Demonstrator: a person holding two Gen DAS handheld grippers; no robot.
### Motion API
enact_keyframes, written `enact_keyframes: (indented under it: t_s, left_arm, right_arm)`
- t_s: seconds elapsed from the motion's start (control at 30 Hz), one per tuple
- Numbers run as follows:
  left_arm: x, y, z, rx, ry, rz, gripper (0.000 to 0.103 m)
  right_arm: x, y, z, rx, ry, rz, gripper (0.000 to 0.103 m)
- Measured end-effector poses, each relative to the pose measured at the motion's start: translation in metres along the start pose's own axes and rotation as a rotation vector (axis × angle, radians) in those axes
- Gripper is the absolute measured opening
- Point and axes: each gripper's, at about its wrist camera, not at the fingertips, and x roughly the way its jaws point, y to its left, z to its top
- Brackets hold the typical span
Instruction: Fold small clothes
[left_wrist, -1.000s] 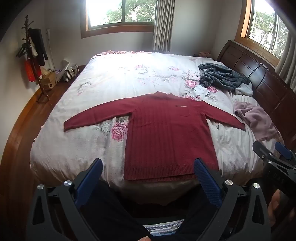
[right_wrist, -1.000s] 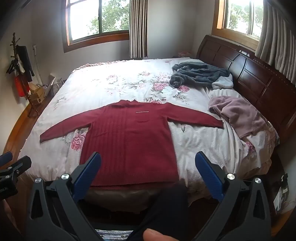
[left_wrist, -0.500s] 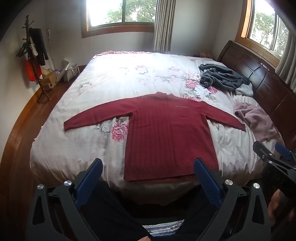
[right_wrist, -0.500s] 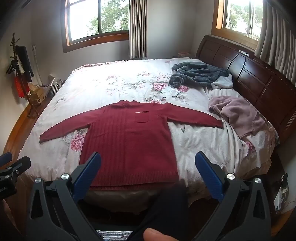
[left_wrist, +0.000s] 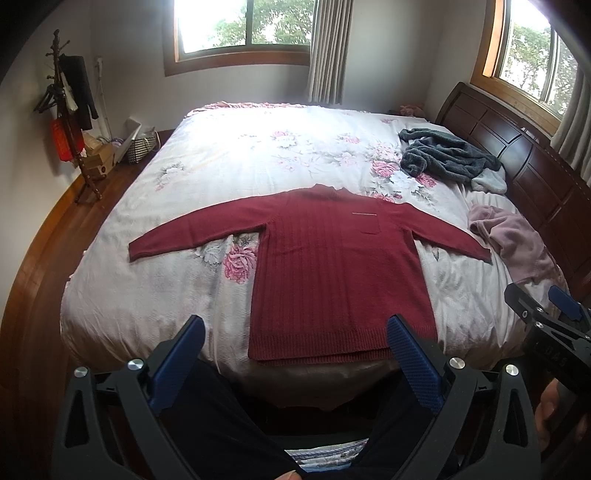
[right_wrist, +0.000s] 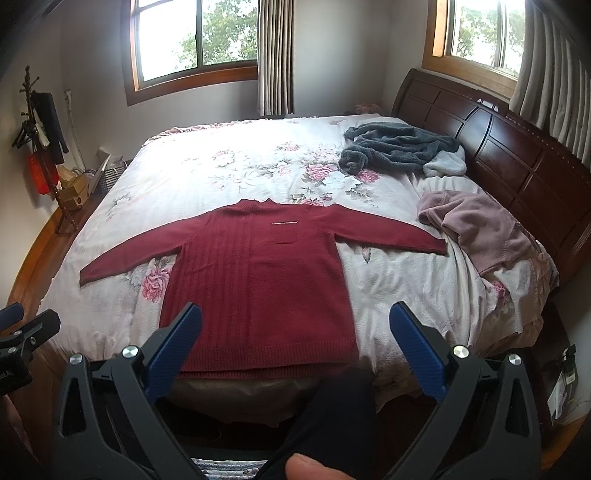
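Note:
A dark red knitted sweater (left_wrist: 340, 273) (right_wrist: 258, 284) lies flat on the bed with both sleeves spread out and its hem at the near edge. My left gripper (left_wrist: 295, 332) hangs open in front of the hem, apart from it, nothing between its blue fingers (left_wrist: 410, 358). My right gripper (right_wrist: 295, 325) is also open and empty, held back from the hem's right part. Each gripper shows at the edge of the other's view: the right gripper (left_wrist: 550, 317) and the left gripper (right_wrist: 22, 328).
The floral bedspread (left_wrist: 258, 155) covers a wide bed. A grey fleece garment (left_wrist: 443, 155) and a pink garment (left_wrist: 513, 240) lie near the dark wooden headboard (right_wrist: 517, 155). A coat stand (left_wrist: 70, 110) and boxes stand at the far left. Dark trouser legs (left_wrist: 221, 424) are below the grippers.

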Motion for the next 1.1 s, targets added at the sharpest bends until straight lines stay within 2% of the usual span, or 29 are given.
enact_keyframes:
  t_s: [1.1]
  left_arm:
    - [0.0000,0.0019,0.0050,-0.003,-0.006,0.001,0.099]
  right_arm:
    - [-0.0016,-0.0025,0.0103,0.000,-0.008,-0.002,0.100]
